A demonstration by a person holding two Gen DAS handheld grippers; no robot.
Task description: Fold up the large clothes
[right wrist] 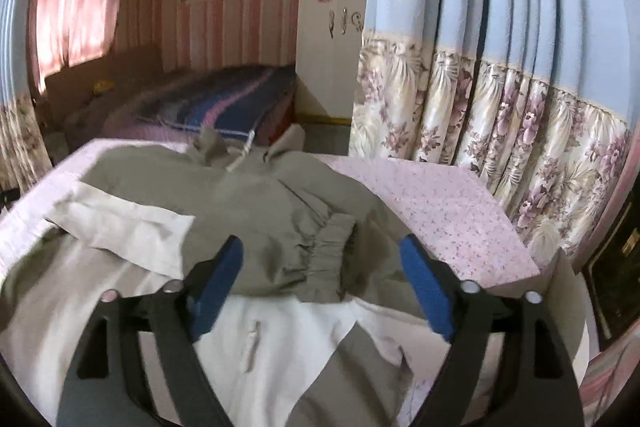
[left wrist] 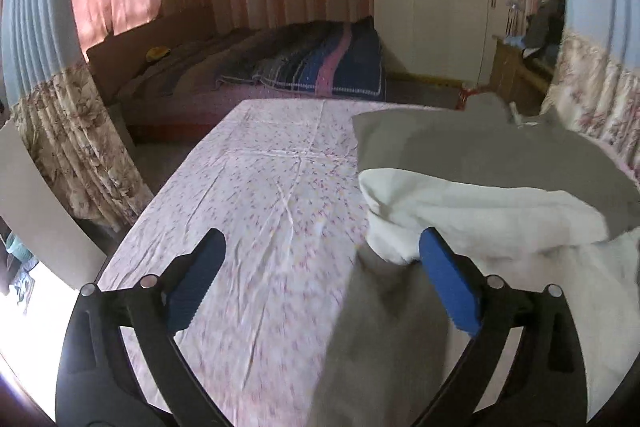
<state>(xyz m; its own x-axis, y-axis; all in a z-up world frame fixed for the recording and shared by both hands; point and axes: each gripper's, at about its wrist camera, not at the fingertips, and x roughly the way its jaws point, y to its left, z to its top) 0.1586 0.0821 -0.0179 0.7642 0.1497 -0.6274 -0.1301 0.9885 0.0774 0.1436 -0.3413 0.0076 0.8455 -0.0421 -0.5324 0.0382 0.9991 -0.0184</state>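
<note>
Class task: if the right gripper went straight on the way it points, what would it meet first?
Probably the olive jacket's elastic cuff, lying between and just beyond the open right gripper; depth is uncertain.

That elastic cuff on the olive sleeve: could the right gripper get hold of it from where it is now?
Probably yes. The elastic cuff lies on top of the olive jacket, uncovered, straight ahead of the right gripper, whose jaws stand wide open and empty.
</note>
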